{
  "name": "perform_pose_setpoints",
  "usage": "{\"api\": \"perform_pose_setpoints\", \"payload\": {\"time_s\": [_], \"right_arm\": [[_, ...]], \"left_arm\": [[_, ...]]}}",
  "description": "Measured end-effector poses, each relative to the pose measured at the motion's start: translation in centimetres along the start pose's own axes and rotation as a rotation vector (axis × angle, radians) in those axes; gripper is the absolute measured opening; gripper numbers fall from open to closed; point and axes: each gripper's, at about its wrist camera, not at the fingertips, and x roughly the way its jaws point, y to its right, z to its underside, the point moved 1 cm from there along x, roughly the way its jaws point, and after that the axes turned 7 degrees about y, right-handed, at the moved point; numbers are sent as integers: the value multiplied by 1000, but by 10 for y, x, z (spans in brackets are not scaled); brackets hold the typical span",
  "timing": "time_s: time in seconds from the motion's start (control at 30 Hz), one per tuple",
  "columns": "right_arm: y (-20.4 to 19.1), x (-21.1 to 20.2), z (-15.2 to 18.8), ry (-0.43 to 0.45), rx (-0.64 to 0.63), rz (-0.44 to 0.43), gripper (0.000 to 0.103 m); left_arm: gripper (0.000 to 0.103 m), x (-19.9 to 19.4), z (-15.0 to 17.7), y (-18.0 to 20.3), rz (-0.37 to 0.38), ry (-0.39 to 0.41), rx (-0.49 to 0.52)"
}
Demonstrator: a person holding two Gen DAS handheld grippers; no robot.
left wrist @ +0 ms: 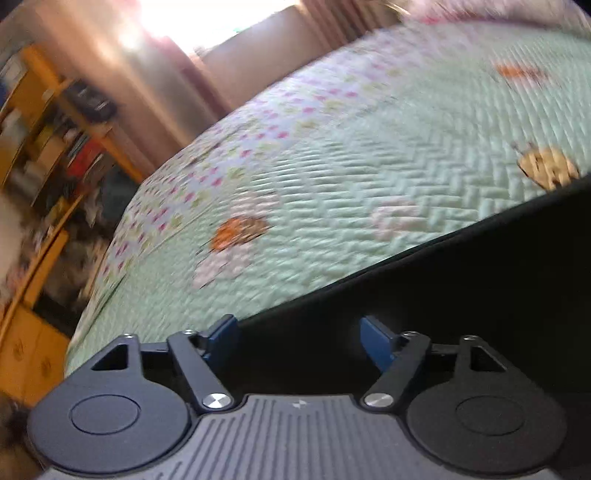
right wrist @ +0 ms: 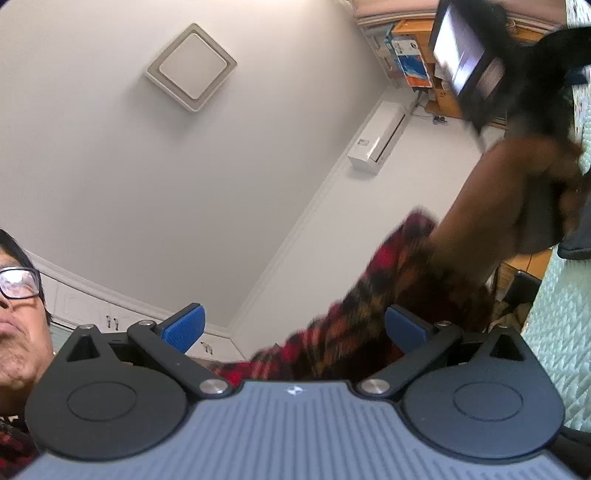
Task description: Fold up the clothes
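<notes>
In the left wrist view a black garment (left wrist: 461, 302) lies flat on the pale green quilted bedspread (left wrist: 351, 155), and its straight edge runs diagonally from the lower middle to the right. My left gripper (left wrist: 299, 336) is open just above that edge, its blue pads (left wrist: 375, 338) wide apart over the black cloth. The right wrist view looks up at the ceiling. My right gripper (right wrist: 295, 326) is open and holds nothing. Behind it, a person's plaid sleeve (right wrist: 369, 306) and hand (right wrist: 517, 192) reach to the upper right, where the other gripper's body (right wrist: 469, 62) shows with dark cloth beside it.
A wooden shelf unit (left wrist: 55, 140) full of items stands left of the bed, with curtains and a bright window (left wrist: 207, 18) behind. A ceiling light (right wrist: 190, 66), a wall air conditioner (right wrist: 376, 136) and a person's face at the left edge show in the right wrist view.
</notes>
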Motion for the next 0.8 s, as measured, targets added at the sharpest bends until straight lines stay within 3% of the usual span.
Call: {"api": "perform_pose_setpoints", "payload": {"time_s": [0.17, 0.27, 0.4, 0.53, 0.7, 0.8], "right_arm": [[0, 0, 1, 10, -18, 30, 103], [-4, -10, -1, 49, -64, 104, 103], [-8, -2, -2, 41, -177, 370, 103], [-12, 26, 20, -88, -297, 587, 103], [-32, 51, 67, -226, -370, 828, 103], [-59, 32, 98, -289, -422, 998, 103]], "left_arm": [[85, -58, 59, -65, 1, -52, -267], [87, -111, 113, -92, -1, -64, -398], [96, -186, 191, -108, 1, -86, -507], [96, -241, 256, -110, -31, -139, -543], [99, -258, 308, -95, 40, -148, -573], [101, -259, 329, -95, 40, -165, -597]]}}
